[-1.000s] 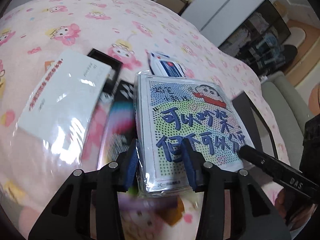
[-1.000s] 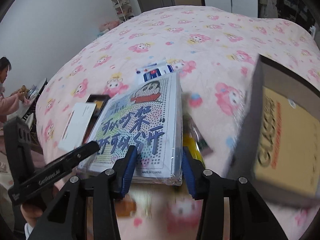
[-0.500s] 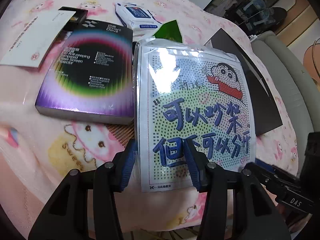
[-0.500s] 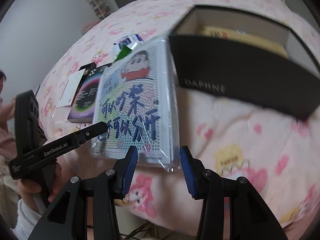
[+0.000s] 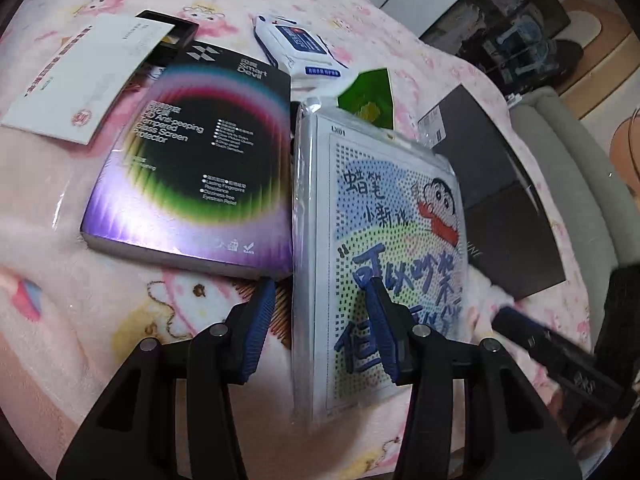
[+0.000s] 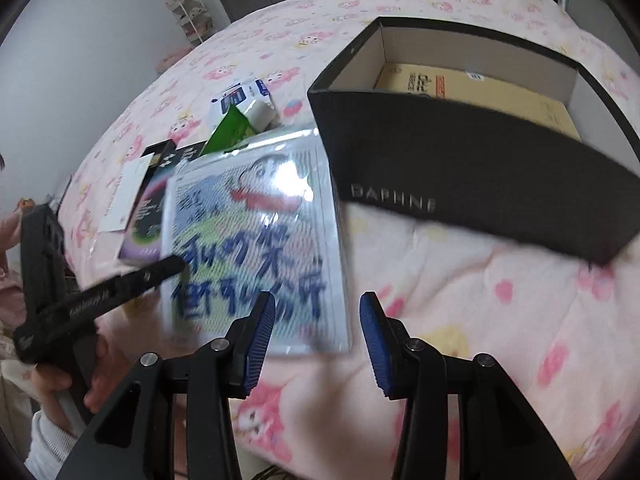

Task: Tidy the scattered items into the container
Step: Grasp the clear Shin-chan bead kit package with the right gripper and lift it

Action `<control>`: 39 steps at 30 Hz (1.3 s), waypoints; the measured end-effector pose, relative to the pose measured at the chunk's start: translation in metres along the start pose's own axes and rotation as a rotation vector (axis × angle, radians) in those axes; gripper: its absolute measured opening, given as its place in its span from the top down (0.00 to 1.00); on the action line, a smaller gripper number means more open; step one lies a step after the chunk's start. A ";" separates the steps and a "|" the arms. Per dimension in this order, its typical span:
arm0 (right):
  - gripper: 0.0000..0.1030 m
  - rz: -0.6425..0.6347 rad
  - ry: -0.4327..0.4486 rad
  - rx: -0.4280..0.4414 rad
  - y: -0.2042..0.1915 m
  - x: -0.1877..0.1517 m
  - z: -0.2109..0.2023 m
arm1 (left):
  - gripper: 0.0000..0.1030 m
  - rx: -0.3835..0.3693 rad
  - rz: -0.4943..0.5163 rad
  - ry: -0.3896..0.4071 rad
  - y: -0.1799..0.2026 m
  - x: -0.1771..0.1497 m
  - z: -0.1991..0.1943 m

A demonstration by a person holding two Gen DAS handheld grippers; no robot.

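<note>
Plainly legible, "DAPHNE" runs along the near wall of the black box (image 6: pixel 460 168), and "Smart Devil" and "Anti-peeping Tempered Glass Screen Protector" are printed on the dark rainbow-ringed carton (image 5: pixel 200 168). The cartoon packet (image 5: pixel 384 240), marked "LX01" above blue Chinese lettering, sits between carton and box on the pink bed blanket (image 5: pixel 120 320), outside the box. The left hand-held gripper (image 5: pixel 320 324) is part-open: one blue pad lies over the packet's face and the other stands clear of its edge. The right hand-held gripper (image 6: pixel 316 320) is likewise part-open astride the packet's near corner, one pad clear of it. Only the right wrist view looks into the box, where a tan printed item (image 6: pixel 480 92) lies, and shows the person's hand (image 6: pixel 60 384) on the left tool. Only the left wrist view shows the white envelope (image 5: pixel 80 76) with red print, too blurred to read.
</note>
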State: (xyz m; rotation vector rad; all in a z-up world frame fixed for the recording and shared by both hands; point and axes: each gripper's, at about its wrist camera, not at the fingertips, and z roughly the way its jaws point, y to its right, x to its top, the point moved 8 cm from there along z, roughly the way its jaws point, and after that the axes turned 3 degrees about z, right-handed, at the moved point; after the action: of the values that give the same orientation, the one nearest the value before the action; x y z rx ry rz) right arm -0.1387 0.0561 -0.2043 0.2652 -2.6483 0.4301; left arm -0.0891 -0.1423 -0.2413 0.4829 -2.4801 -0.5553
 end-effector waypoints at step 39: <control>0.58 0.013 -0.037 0.117 -0.020 -0.052 -0.041 | 0.43 -0.092 0.059 -0.055 0.048 -0.036 -0.043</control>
State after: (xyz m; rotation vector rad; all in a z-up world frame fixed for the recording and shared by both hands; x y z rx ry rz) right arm -0.0717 0.0572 -0.1876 0.2954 -2.6663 0.5911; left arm -0.0465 -0.0975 -0.2011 0.3624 -2.4985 -0.6639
